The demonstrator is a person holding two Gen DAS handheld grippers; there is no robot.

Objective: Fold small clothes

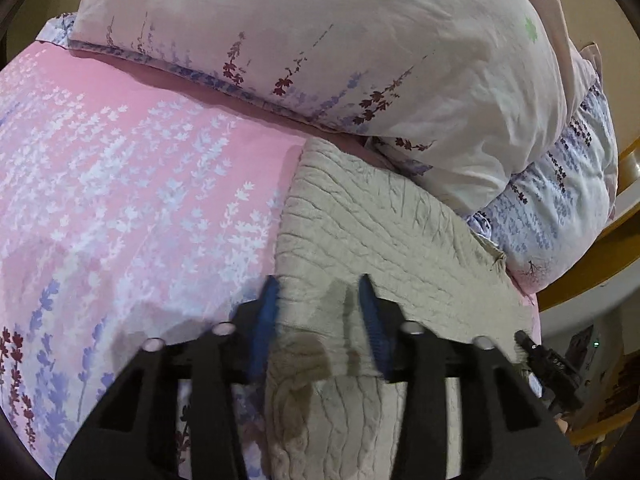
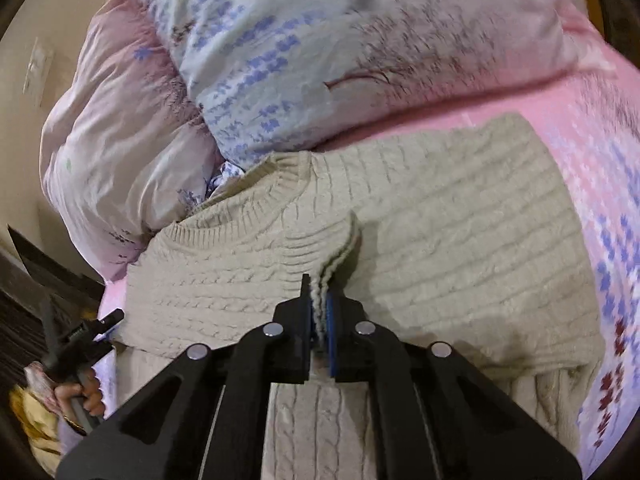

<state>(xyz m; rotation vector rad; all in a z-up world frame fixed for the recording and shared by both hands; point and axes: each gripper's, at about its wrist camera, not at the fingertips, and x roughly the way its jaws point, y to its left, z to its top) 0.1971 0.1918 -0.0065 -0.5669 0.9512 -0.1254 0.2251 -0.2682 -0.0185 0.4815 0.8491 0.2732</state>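
A beige cable-knit sweater (image 1: 384,236) lies on the pink floral bedsheet (image 1: 120,160), partly folded over itself. My left gripper (image 1: 320,292) is open, its blue-padded fingers spread over the sweater's near left edge, holding nothing. In the right wrist view the sweater (image 2: 460,220) shows its ribbed neckline toward the left. My right gripper (image 2: 318,300) is shut on a pinched fold of the sweater's knit and lifts it slightly. The left gripper also shows in the right wrist view (image 2: 96,328), at the left edge, held by a hand.
A big floral duvet and pillow (image 1: 320,40) are piled behind the sweater, touching its far edge; they also show in the right wrist view (image 2: 320,52). A wooden bed frame (image 1: 600,256) runs along the right. Dark floor (image 2: 24,320) lies beyond the bed's edge.
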